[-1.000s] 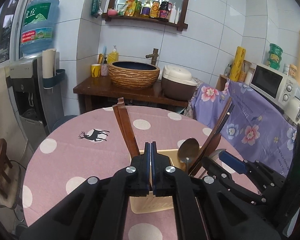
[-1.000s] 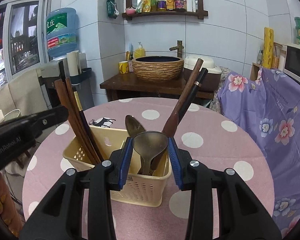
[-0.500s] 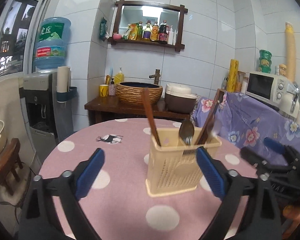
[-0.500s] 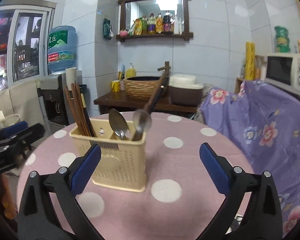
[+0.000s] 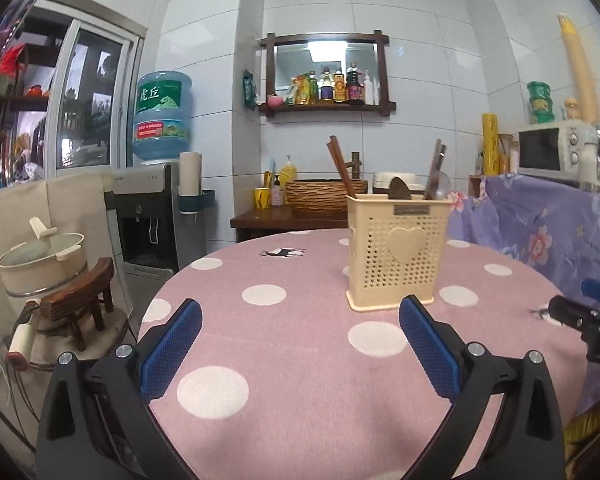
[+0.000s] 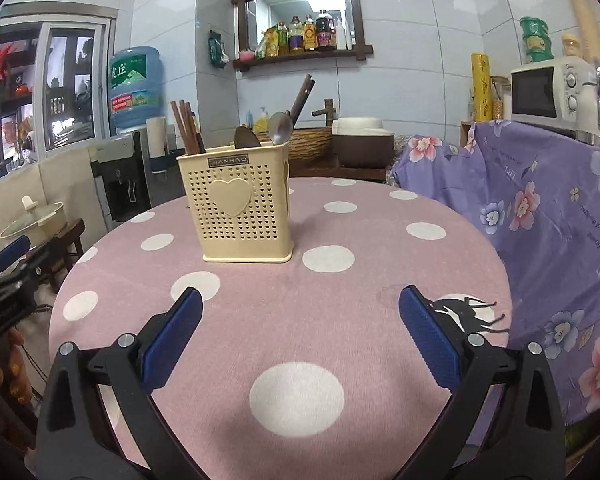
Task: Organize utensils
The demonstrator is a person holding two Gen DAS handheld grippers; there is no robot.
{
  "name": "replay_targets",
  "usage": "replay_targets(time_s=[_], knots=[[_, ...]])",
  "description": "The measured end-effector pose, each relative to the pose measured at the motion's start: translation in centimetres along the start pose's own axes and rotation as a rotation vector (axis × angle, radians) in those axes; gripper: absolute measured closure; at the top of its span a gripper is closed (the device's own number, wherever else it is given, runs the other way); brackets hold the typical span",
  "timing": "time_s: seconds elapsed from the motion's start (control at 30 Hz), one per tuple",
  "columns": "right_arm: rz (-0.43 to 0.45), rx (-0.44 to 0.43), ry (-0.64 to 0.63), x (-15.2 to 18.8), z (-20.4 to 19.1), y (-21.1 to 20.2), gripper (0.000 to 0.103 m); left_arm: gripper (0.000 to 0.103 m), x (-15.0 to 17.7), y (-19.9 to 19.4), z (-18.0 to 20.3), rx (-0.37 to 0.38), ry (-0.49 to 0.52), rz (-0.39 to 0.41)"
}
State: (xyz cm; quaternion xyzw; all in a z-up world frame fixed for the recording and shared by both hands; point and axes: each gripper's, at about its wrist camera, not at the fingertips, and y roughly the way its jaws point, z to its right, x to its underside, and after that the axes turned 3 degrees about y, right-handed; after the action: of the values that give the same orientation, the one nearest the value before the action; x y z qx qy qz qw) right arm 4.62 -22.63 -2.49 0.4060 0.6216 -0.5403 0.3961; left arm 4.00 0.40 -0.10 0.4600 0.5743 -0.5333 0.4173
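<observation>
Two grippers' fingers [image 5: 172, 344] spread, nothing between; only the right wrist view reads the caddy [image 6: 244, 216] label.

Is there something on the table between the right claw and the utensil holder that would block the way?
Nothing visible does. In the right wrist view, only bare polka-dot tablecloth lies between the open right claw and the cream utensil holder, which stands ahead and slightly to the left. The left claw sits off at the left edge, clear of that path.
</observation>
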Motion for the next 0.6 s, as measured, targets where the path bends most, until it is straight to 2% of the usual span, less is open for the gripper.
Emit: replay_targets(time_s=[0.13,0.27,0.6], knots=[[0.043,0.022,-0.040,0.9,-0.8,-1.9,0.006,0.005,1.1,-1.3,0.0,0.031,-0.008,0.002],[0.057,0.022,-0.043,1.0,-1.0,-2.6,0.006,0.005,1.9,-1.3,-0.4,0.079,-0.036,-0.052],[0.047,0.022,-0.032,0.9,-0.8,-2.4,0.006,0.005,2.6,-1.9,-0.5,0.074,-0.038,-0.071]])
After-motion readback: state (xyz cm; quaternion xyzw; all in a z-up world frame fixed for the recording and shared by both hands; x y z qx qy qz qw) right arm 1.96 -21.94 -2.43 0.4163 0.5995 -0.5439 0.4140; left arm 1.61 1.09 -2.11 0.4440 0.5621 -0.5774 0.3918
